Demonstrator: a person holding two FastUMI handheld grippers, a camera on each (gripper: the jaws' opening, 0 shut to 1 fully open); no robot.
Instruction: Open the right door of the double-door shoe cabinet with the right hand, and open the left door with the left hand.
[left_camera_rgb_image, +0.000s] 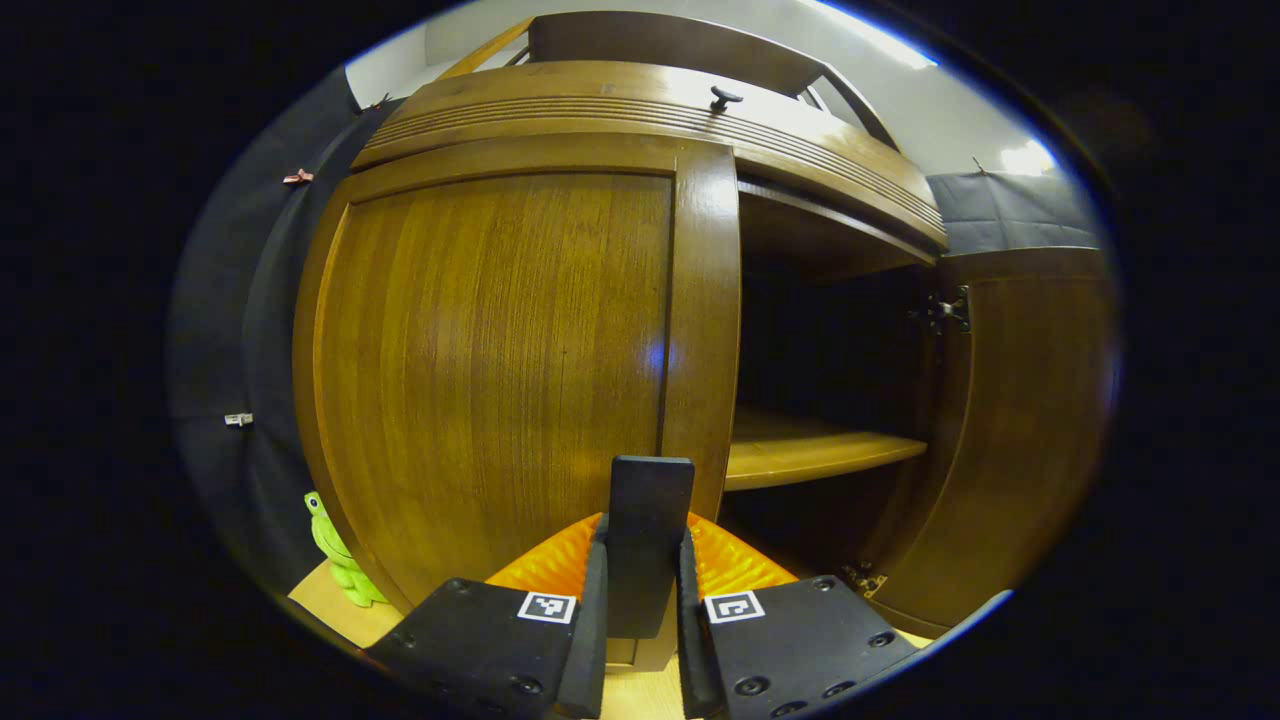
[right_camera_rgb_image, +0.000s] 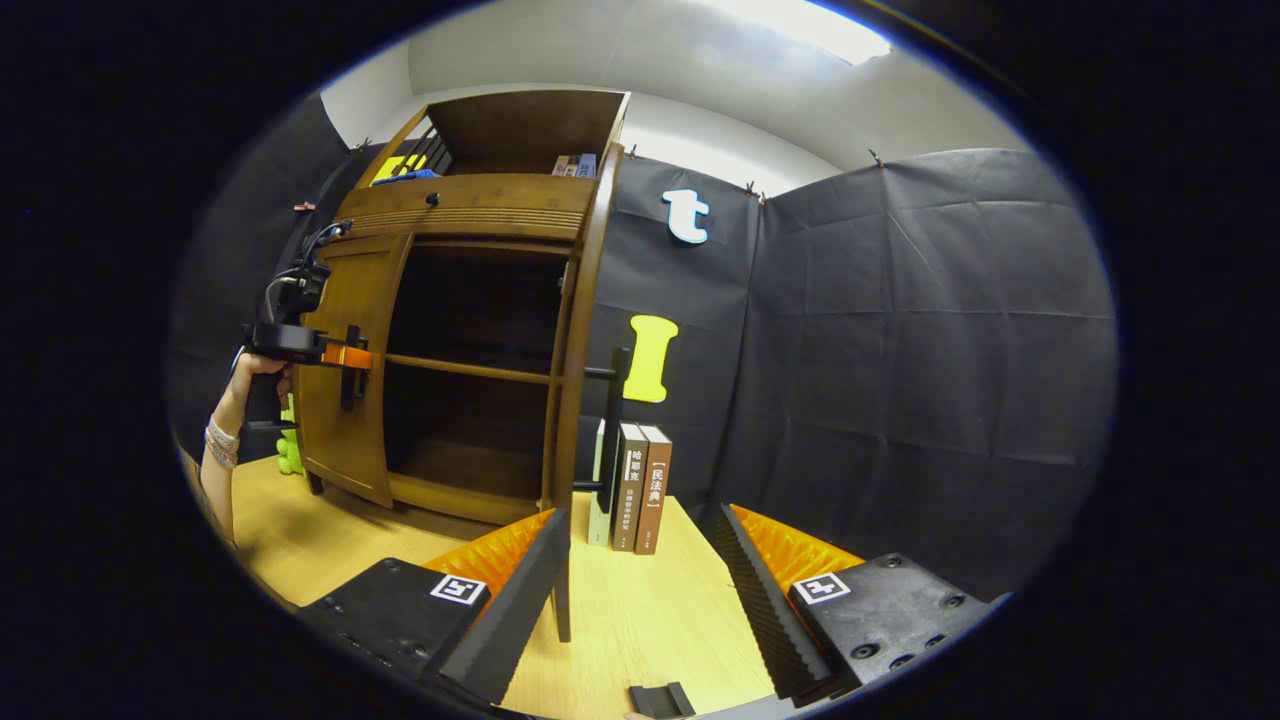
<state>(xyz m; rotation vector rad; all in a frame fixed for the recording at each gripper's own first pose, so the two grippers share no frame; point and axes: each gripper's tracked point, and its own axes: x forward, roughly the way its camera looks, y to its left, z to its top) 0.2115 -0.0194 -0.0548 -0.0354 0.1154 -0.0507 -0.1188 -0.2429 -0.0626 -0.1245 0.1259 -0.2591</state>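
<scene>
We see the brown wooden shoe cabinet (right_camera_rgb_image: 470, 350) with its right door (right_camera_rgb_image: 570, 400) swung wide, our left tool (left_camera_rgb_image: 645, 600) clamped on the left door's handle (left_camera_rgb_image: 650, 520), our right tool (right_camera_rgb_image: 640, 590) spread apart.

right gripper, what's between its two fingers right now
Nothing held: in the right gripper view the right gripper is open, with bare table between its fingers and the books standing beyond.

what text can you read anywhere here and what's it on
"民法典": spine of the brown book
"哈耶克": spine of the darker book; its smaller print is too small to read
top-shelf books: too small to read
square marker: a pattern, no words
</scene>
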